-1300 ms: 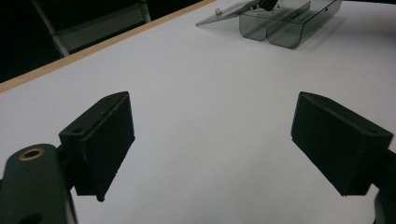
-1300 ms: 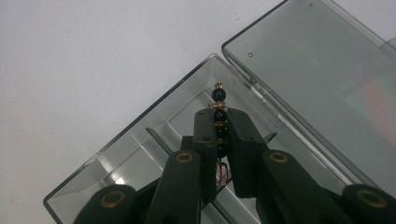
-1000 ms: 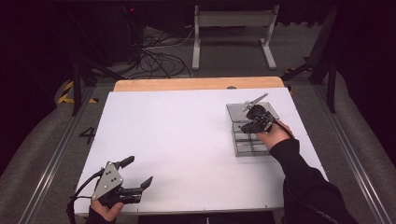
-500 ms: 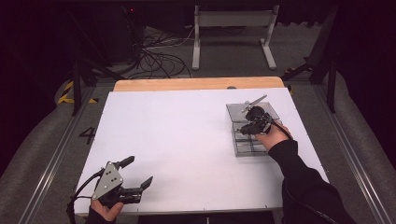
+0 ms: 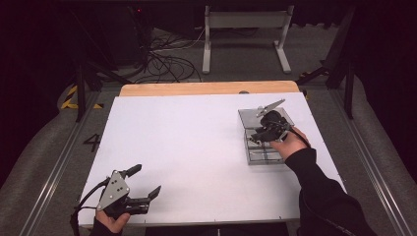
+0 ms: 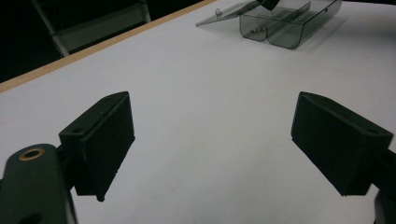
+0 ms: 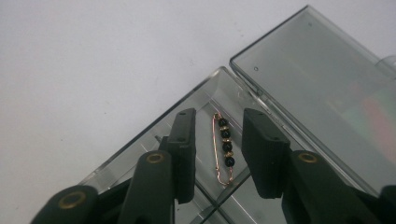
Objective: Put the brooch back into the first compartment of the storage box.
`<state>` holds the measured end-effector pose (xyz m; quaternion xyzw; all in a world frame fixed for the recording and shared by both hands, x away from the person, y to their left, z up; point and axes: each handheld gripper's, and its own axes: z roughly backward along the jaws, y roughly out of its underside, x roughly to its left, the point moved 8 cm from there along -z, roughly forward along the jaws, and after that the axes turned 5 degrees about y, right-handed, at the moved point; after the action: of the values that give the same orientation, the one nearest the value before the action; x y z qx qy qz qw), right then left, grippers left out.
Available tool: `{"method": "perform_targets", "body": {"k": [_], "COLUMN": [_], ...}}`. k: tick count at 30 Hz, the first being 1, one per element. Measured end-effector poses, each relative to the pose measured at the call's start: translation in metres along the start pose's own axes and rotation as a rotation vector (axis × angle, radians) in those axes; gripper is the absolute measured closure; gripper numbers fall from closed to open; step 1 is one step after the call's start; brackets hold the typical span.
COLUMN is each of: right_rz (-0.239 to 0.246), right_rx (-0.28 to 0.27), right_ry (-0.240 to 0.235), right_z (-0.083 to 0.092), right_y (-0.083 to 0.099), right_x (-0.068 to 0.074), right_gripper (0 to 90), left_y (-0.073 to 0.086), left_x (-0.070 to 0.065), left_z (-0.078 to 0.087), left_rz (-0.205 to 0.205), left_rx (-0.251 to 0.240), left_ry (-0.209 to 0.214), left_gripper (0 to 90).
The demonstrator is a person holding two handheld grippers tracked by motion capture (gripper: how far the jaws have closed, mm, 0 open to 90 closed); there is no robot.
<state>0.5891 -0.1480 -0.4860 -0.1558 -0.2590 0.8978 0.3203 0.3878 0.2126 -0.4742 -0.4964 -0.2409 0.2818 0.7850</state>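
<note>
the high view looks forward and down on the whole white table (image 5: 196, 147) from above the person's side. the left gripper view sits low and looks across the table to the far clear box (image 6: 285, 25). the right gripper view looks down into this box (image 7: 196, 116) from very near.

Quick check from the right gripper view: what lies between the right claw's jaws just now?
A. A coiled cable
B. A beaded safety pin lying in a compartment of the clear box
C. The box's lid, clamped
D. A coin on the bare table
B: the beaded safety pin lies in the clear box, between the right claw jaws, which have just been opening and stand clear of it.
</note>
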Motion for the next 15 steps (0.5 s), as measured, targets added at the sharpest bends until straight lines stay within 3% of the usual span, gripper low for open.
{"method": "perform_targets", "body": {"k": [6,15], "right_rz": [0.028,0.052], "right_rx": [-0.073,-0.124], "right_ry": [0.009,0.005], "right_z": [0.019,0.036], "right_y": [-0.006,-0.012], "right_x": [0.009,0.021], "right_gripper": [57.5,54.5], "left_y": [0.0,0.0], "left_x": [0.0,0.0], "left_z": [0.0,0.0], "left_rz": [-0.001,0.003], "left_rx": [0.0,0.0], "left_ry": [-0.002,-0.001], "left_gripper": [14.2,14.1]}}
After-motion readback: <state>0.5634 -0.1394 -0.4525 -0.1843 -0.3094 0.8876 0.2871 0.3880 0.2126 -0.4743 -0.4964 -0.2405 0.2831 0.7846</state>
